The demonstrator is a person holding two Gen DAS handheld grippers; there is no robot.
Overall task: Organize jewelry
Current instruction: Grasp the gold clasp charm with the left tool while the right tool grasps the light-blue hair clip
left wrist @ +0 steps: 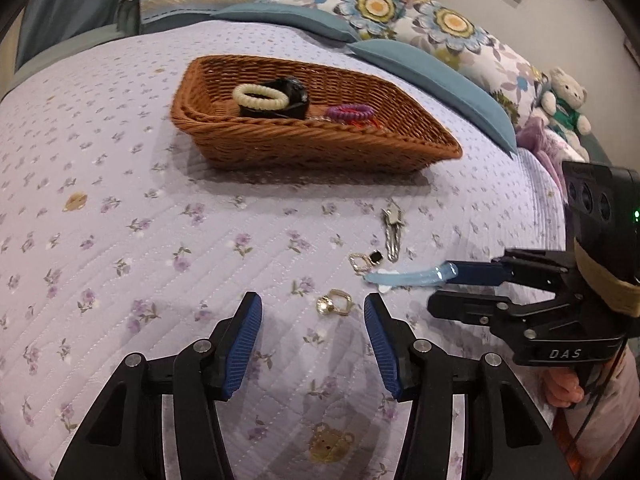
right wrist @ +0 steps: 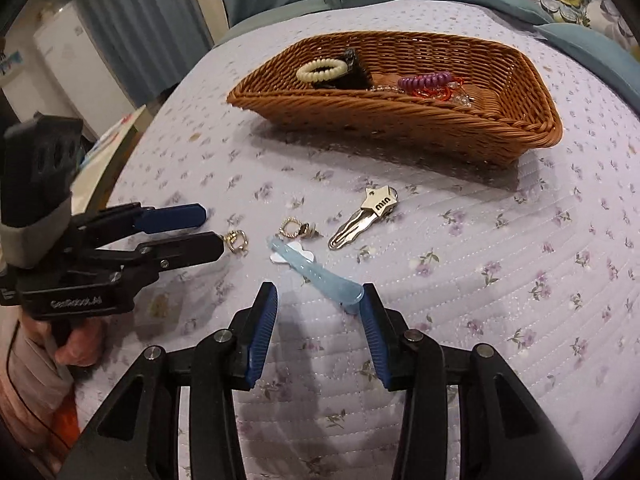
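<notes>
Through my left wrist camera, my left gripper (left wrist: 313, 336) hangs low over the lilac flower-print quilted bed cover (left wrist: 120, 208) with its blue ribbed pads spread wide. A small gold ring-shaped earring (left wrist: 334, 303) lies on the cover just beyond the gap between the pads, touching neither. A little farther and to the right lies a gold earring with a black square stone (left wrist: 366, 260), and beyond it a silver hair clip with a star-shaped head (left wrist: 393, 229). My right gripper (left wrist: 434, 286) comes in from the right, and a translucent pale blue hair clip (left wrist: 408, 274) lies on the cover with its right end at that gripper's blue pad. The brown woven wicker basket (left wrist: 320, 144) sits far on the bed, holding a cream coiled hair tie (left wrist: 261, 96) on a black clip, and a purple coiled hair tie (left wrist: 349, 112).

Through my right wrist camera, my right gripper (right wrist: 318, 316) is spread wide, with the pale blue hair clip (right wrist: 316, 270) lying slantwise, its near end touching the right pad; nothing is pinched. My left gripper (right wrist: 212, 226) reaches in from the left, fingers apart, its tips just beside the small gold earring (right wrist: 236, 240). The black-stone earring (right wrist: 298, 229) and the silver clip (right wrist: 364, 216) lie between me and the basket (right wrist: 400, 128).
</notes>
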